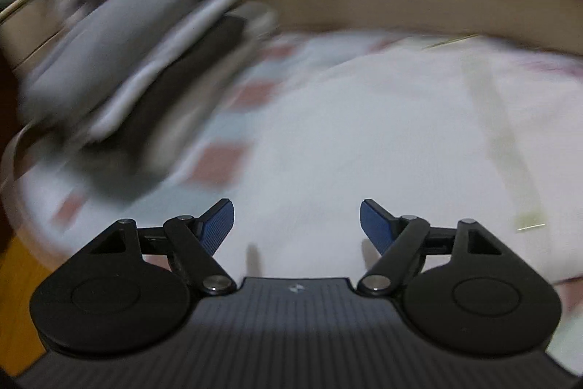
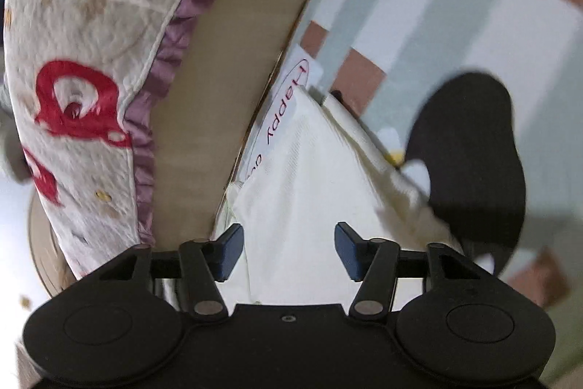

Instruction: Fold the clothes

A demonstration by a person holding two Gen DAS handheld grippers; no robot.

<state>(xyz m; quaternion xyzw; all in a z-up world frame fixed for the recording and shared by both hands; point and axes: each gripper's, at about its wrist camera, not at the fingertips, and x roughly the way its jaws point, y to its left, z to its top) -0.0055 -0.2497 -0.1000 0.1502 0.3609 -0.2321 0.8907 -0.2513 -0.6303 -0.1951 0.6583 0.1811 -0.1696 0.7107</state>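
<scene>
I see the left gripper [image 1: 296, 225] spread wide, holding nothing, over a white garment [image 1: 382, 141] on the checked sheet [image 1: 222, 163]. The right gripper [image 2: 289, 250] is likewise agape and empty above a folded white cloth [image 2: 309, 170] (red print) beside the headboard [image 2: 218, 90]. Left view is blurred.

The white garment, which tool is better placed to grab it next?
Probably right: the right tool is open directly over the white garment. The left tool, open too, shows only a blurred view.
</scene>
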